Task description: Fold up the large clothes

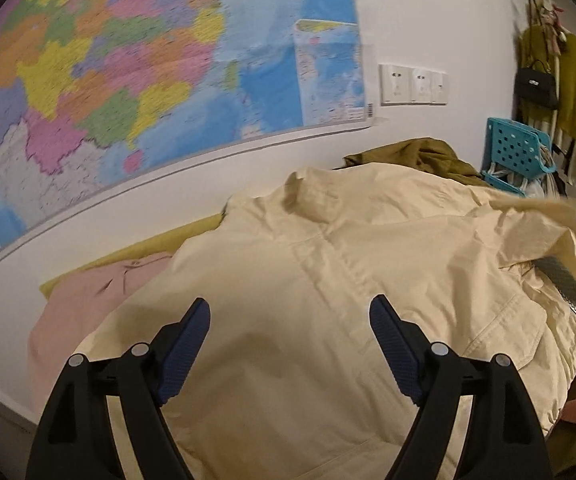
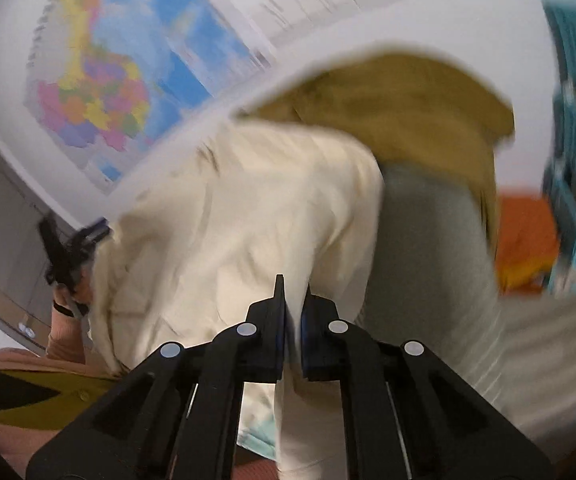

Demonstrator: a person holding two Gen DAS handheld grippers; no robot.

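Cream jacket (image 1: 327, 280) sprawls largely unfolded across the frame's centre below a wall map (image 1: 148, 80), the left gripper (image 1: 289, 344) hovering wide and empty above it while the right gripper (image 2: 292, 300) pinches its fabric shut, suggesting folding has barely begun.

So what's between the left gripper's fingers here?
Nothing is held: in the left wrist view the left gripper stands open, with only the cream jacket lying flat behind the gap, not pinched.
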